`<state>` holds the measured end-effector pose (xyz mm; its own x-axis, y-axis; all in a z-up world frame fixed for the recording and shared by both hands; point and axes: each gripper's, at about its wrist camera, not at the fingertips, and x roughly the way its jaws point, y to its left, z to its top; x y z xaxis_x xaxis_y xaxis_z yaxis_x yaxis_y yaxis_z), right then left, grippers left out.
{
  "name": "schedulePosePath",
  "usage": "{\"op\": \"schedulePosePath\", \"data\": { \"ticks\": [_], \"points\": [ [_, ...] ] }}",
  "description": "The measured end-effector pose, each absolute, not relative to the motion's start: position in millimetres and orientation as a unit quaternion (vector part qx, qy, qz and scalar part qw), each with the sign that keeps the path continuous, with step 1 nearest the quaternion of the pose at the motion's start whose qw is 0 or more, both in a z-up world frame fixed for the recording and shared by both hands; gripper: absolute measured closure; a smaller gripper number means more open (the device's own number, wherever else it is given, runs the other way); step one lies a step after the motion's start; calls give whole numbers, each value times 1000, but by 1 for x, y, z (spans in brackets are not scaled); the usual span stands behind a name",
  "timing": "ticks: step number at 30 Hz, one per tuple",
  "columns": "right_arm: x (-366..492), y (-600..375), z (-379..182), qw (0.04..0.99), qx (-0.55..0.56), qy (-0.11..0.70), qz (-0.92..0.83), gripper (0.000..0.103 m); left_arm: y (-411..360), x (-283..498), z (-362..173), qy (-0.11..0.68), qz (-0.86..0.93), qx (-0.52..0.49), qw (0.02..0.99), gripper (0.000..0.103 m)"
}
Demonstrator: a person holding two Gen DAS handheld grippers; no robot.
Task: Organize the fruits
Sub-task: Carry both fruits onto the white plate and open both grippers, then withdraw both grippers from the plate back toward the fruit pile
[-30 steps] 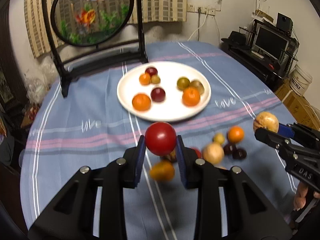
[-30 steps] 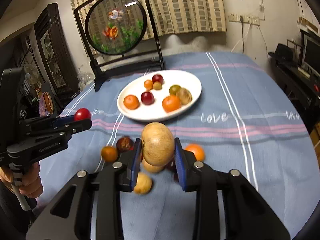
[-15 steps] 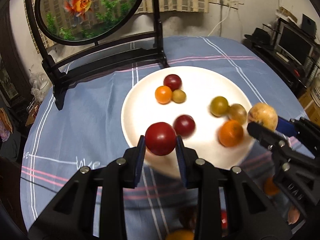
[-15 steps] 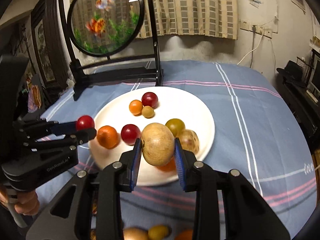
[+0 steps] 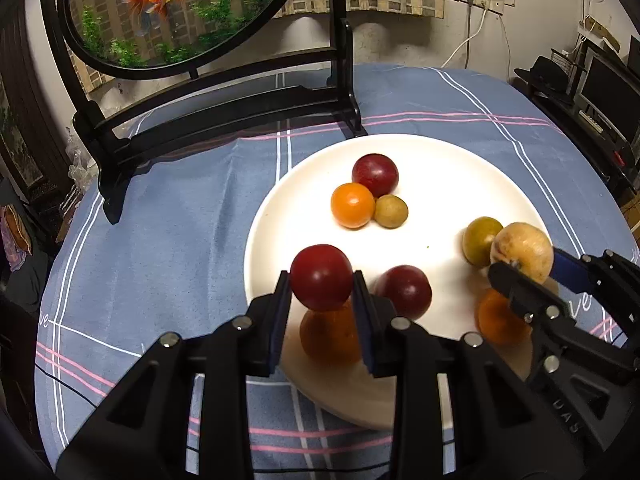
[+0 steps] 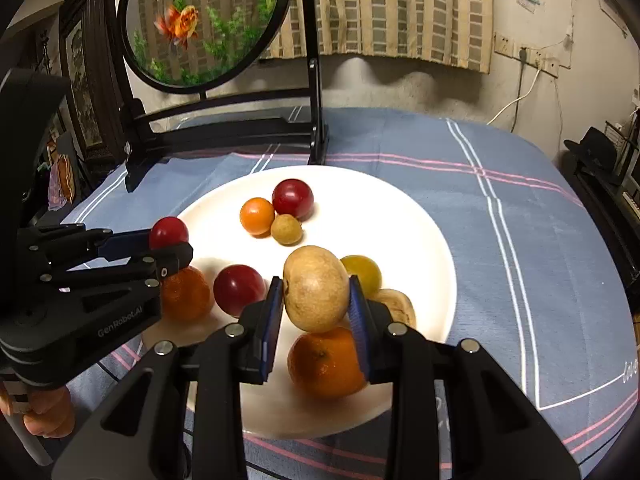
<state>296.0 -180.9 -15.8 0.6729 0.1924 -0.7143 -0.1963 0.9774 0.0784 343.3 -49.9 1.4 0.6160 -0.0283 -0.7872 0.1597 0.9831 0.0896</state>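
Observation:
A white plate (image 5: 440,160) (image 6: 400,208) on the blue cloth holds several fruits. My left gripper (image 5: 322,280) is shut on a red fruit (image 5: 321,276) above the plate's near left part, over an orange (image 5: 328,340). It also shows in the right wrist view (image 6: 170,240). My right gripper (image 6: 316,292) is shut on a tan round fruit (image 6: 316,288) above an orange (image 6: 326,364) at the plate's near side. It shows in the left wrist view (image 5: 524,260) at the plate's right. A dark red fruit (image 5: 404,290) lies between the two grippers.
At the plate's back lie a red fruit (image 5: 375,175), a small orange (image 5: 352,205) and a small tan fruit (image 5: 391,211). A green-yellow fruit (image 5: 480,240) lies at the right. A black-framed round fish screen (image 5: 224,92) stands behind the plate.
Both grippers have moved forward with their fruits and now hang over the plate. The loose fruits on the cloth have dropped out of view.

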Motion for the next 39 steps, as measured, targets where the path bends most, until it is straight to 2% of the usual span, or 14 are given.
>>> {"op": "schedulePosePath", "data": {
  "ticks": [4, 6, 20, 30, 39],
  "points": [
    [302, -173, -22, 907, -20, 407, 108, 70, -51, 350, -4, 444, -56, 67, 892, 71],
    [303, -169, -25, 902, -28, 416, 107, 70, -49, 353, -7, 453, -53, 54, 888, 37],
    [264, -187, 3, 917, -3, 386, 106, 70, -32, 321, 15, 435, -56, 35, 898, 29],
    [202, -207, 12, 914, 1, 393, 101, 70, -23, 250, 31, 419, -68, 44, 904, 24],
    [142, -228, 4, 909, 58, 402, 92, 69, -12, 184, 26, 418, -77, 39, 905, 24]
  ]
}}
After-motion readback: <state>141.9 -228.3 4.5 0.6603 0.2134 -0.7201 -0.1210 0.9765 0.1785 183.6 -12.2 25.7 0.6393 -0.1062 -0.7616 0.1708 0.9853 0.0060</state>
